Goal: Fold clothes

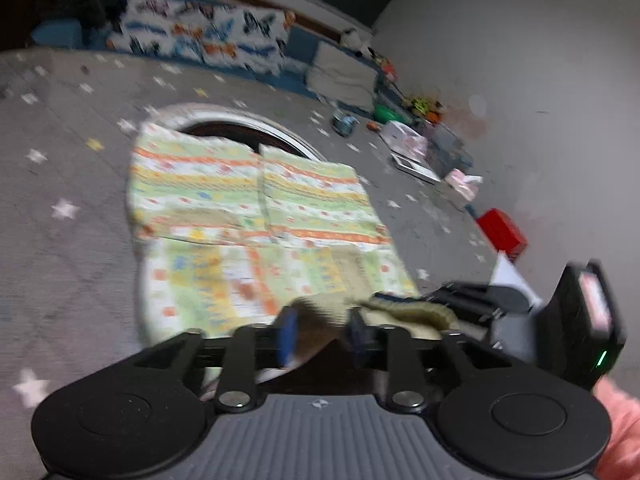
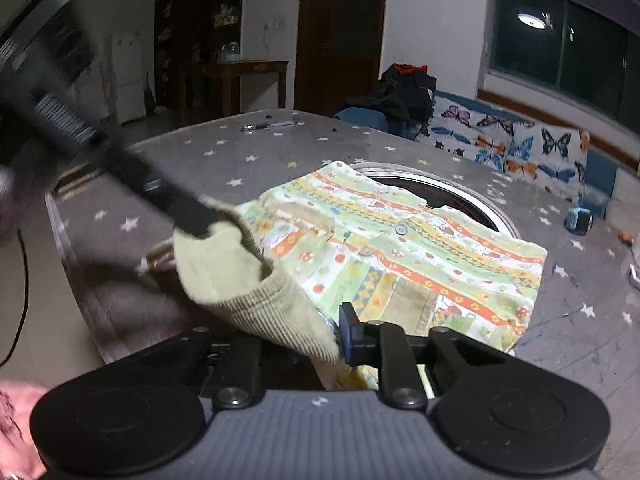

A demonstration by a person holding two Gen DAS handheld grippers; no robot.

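Corduroy hem (image 2: 256,300): pinched in the nearly closed right tool (image 2: 340,336).
Left tool (image 1: 320,330): half open, olive cloth between its jaws, grip unclear.
Shirt (image 1: 256,208): flat on worktop (image 1: 60,128) ahead.
Risk: loose left hold; hem drops, fold skews.

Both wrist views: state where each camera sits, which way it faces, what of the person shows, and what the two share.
Left wrist: on the left gripper, looking down its fingers across the patterned garment on the star-print tablecloth toward a cluttered wall; a pink sleeve and the right gripper show at right.
Right wrist: on the right gripper, facing the same garment toward a door and window; the left gripper crosses at left, a hand low left.
Shared: garment, tablecloth, butterfly-print sofa.
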